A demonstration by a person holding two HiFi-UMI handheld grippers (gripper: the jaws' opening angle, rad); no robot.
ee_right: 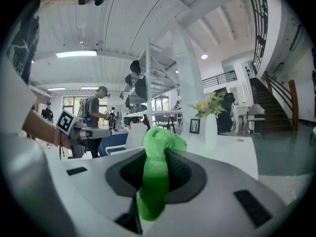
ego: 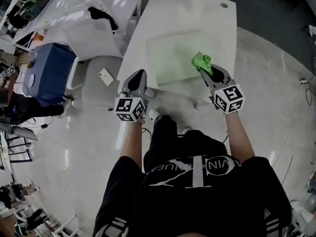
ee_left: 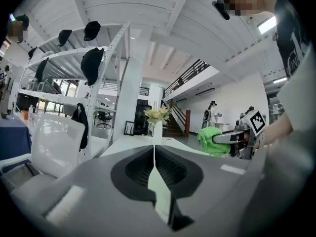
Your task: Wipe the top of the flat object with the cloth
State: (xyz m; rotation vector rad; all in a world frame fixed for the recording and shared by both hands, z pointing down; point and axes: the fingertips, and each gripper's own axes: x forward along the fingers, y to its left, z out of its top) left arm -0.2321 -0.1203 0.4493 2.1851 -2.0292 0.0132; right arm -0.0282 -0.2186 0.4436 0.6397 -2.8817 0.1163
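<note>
**Operator:** Where's the cloth right now?

**Spotter:** Your right gripper (ego: 206, 69) is clamped on it. The green cloth (ee_right: 157, 169) is bunched between the jaws. A wad sticks out past the tips and a tail hangs down behind them.

**Operator:** And where is that over the desk?

**Spotter:** In your head view the cloth sits at the right edge of the flat object (ego: 173, 56), toward the corner nearest you. The flat object is a pale, faintly green rectangle lying on the white desk (ego: 197, 19), on the half closest to you. I can't tell you whether the cloth actually touches it.

**Operator:** What about the other hand?

**Spotter:** Your left gripper (ee_left: 154, 152) is closed with nothing in it, and its jaws meet along one straight seam. It points roughly level across the desk. Its tips are at the desk's near left corner, just beside the flat object's near left corner and well apart from the cloth.

**Operator:** Anything else up there?

**Spotter:** A white vase (ee_left: 155, 126) of flowers stands at the far end of the desk, beyond the flat object. A white chair (ego: 91, 38) is on the floor to your left of the desk.
</note>
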